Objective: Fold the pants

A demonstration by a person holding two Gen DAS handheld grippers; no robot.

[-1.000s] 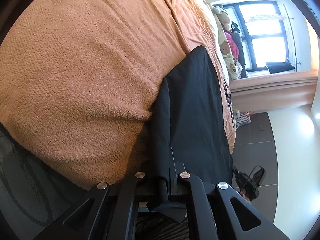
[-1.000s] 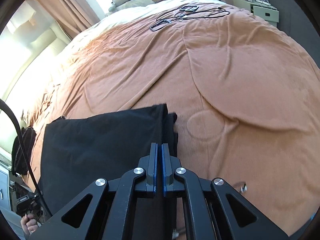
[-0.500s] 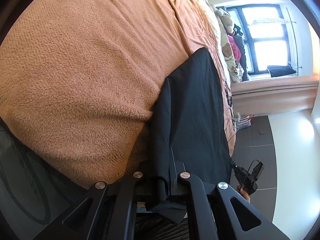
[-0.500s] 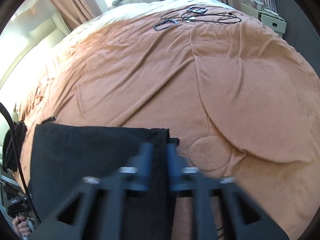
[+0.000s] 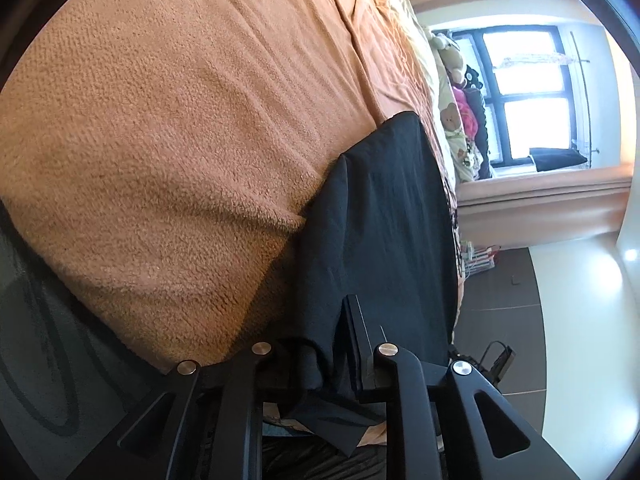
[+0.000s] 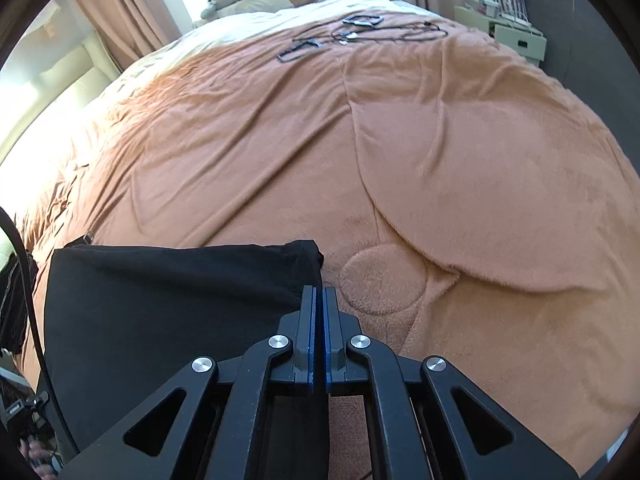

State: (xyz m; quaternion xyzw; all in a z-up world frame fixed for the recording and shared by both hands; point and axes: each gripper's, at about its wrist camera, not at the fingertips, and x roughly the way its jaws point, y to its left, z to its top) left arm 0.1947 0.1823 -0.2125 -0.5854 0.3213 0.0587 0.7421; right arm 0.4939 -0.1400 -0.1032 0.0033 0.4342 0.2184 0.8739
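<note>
The black pants (image 5: 380, 220) lie flat near the edge of the bed on an orange-brown fleece blanket (image 5: 180, 120), one end hanging over the side. My left gripper (image 5: 335, 320) is at that hanging end. Its jaws are opening and the folded cloth edge still hangs between them, loose from the right finger (image 5: 354, 312); the cloth hides the other finger. In the right wrist view the pants (image 6: 168, 292) spread out to the left. My right gripper (image 6: 319, 290) is shut at their right corner, blue pads together, nothing visible between them.
The blanket (image 6: 440, 160) covers the whole bed. Black cables and frames (image 6: 360, 28) lie at its far end. Stuffed toys and pillows (image 5: 452, 116) sit by the window (image 5: 528, 92). There is dark floor (image 5: 500, 300) beside the bed and a white drawer unit (image 6: 516, 36) beyond it.
The left jaws, clamped on the pants edge before, have parted and a gap shows beside the cloth. The right gripper tilted slightly and stays shut.
</note>
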